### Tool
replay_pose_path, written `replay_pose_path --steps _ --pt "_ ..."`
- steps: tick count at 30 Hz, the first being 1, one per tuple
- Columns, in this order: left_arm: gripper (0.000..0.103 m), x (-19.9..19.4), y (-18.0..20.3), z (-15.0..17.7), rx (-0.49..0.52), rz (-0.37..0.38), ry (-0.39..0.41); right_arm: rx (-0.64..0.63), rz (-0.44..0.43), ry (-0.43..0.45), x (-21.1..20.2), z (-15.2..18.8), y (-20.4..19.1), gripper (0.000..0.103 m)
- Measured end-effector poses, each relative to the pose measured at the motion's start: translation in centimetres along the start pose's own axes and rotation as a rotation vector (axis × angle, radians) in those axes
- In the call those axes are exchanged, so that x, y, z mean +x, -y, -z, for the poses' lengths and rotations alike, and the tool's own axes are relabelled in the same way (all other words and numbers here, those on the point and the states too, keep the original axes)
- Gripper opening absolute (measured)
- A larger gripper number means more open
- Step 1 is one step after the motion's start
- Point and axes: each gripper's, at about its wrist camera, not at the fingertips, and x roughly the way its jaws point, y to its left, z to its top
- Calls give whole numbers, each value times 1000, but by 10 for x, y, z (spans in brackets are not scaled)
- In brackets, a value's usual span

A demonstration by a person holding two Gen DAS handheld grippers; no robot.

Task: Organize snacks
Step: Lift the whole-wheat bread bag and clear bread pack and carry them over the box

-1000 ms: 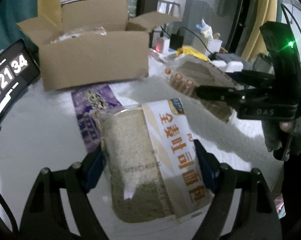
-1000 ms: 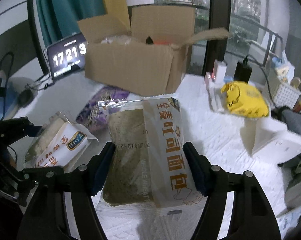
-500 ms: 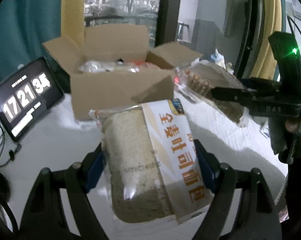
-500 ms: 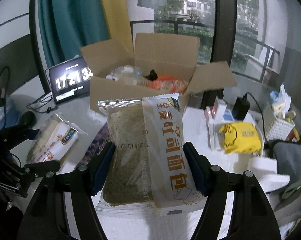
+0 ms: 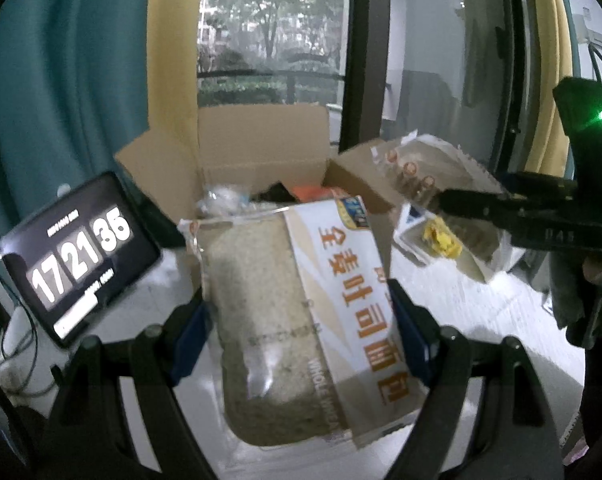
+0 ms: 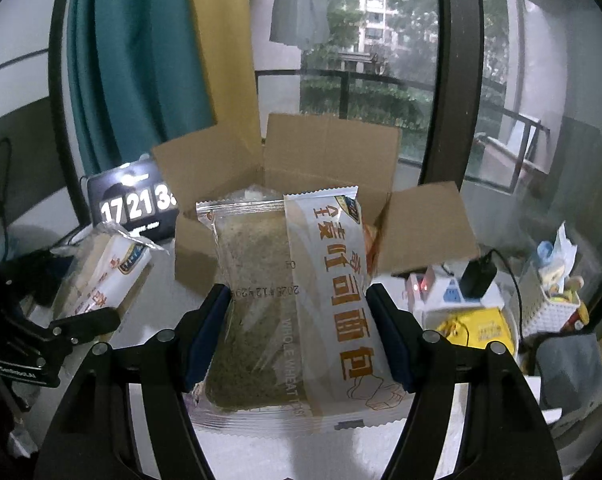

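Left wrist view: the left gripper [image 5: 301, 328] points forward and slightly down, its blue-padded fingers [image 5: 191, 334] pressed on both sides of a clear-and-white plastic bag of pale whole wheat bread with orange lettering [image 5: 297, 320], held in the air before the open brown cardboard box [image 5: 261, 160]. Right wrist view: the right gripper [image 6: 297, 332] is angled much the same, its pads clamping a second, darker bag of whole wheat bread [image 6: 293, 304] in front of that box, which already holds other packets. Both bags hang above the white tabletop [image 6: 261, 452]. A black clock display [image 5: 77, 256] stands left of the box, before a teal curtain [image 5: 61, 80] and a large window [image 6: 361, 60].
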Motion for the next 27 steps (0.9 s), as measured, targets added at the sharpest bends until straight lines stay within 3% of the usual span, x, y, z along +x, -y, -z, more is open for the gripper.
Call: replay_pose_path --steps 11,22,27 --pt "82 15 -32 -39 -55 -32 92 20 51 69 21 -34 3 73" --pt "82 46 -49 -66 -37 -64 123 38 62 96 52 -62 11 73" --pt "82 64 -60 -84 -74 -61 142 45 63 103 66 -71 15 73"
